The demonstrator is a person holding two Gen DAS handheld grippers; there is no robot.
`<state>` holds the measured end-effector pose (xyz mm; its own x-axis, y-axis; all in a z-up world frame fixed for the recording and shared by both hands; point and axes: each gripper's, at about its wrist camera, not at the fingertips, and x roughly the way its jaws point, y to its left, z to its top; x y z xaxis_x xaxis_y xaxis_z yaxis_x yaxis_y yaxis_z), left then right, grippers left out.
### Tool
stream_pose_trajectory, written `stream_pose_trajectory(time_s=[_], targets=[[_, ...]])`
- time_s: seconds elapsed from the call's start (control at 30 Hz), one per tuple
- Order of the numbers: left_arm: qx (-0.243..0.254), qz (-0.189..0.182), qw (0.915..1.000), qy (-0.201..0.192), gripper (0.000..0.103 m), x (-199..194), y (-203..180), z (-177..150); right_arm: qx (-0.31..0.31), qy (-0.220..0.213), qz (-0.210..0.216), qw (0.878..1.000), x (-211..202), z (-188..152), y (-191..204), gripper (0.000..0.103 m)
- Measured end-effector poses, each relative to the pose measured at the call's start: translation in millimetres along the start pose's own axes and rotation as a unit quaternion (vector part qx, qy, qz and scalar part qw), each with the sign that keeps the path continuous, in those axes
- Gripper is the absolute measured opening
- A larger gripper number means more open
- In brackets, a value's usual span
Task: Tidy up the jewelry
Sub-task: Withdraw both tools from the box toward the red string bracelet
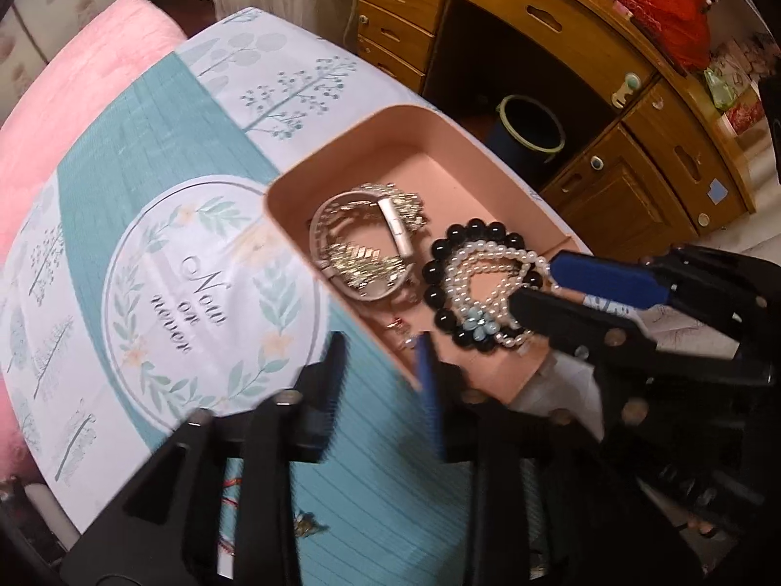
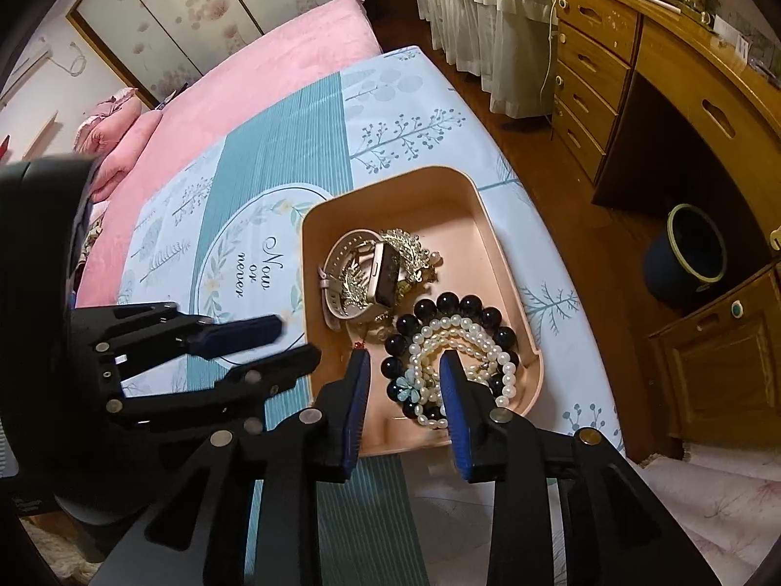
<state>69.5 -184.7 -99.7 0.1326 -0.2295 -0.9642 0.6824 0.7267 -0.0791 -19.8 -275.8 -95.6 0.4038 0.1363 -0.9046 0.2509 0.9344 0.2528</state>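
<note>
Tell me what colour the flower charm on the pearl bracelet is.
Pale blue. The flower charm shows best in the right wrist view, at the pearl bracelet.

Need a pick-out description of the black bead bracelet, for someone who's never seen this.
On the bed, find the pink tray. At its near end the black bead bracelet rings a heap of pearl strands; it alone has large glossy dark beads.

Pink tray (image 2: 493,224) on my bed, open-topped, holding: one pale-strapped watch (image 2: 378,273) tangled with gold chain (image 2: 410,244). Beside these, black bead bracelet (image 2: 459,305) ringing white pearl strands (image 2: 468,342) with blue flower charm (image 2: 407,387).
</note>
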Motion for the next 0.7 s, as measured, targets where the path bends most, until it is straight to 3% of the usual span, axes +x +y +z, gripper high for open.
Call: stream_pose_trajectory(time_s=[0.07, 0.4, 0.7], targets=[[-0.009, 0.001, 1.0, -0.004, 0.047, -6, 7, -3, 0.005, -0.004, 0.0, 1.0, -6, 0, 1, 0.03], [-0.049, 0.003, 0.9986, -0.022, 0.047, -44, 44, -33, -0.002, -0.033, -0.014, 0.999, -44, -3, 26, 0.03], [-0.108, 0.023, 0.9924, -0.056, 0.047, -82, 90, -68, 0.005, -0.064, -0.024, 0.998, -80, -12, 47, 0.03]])
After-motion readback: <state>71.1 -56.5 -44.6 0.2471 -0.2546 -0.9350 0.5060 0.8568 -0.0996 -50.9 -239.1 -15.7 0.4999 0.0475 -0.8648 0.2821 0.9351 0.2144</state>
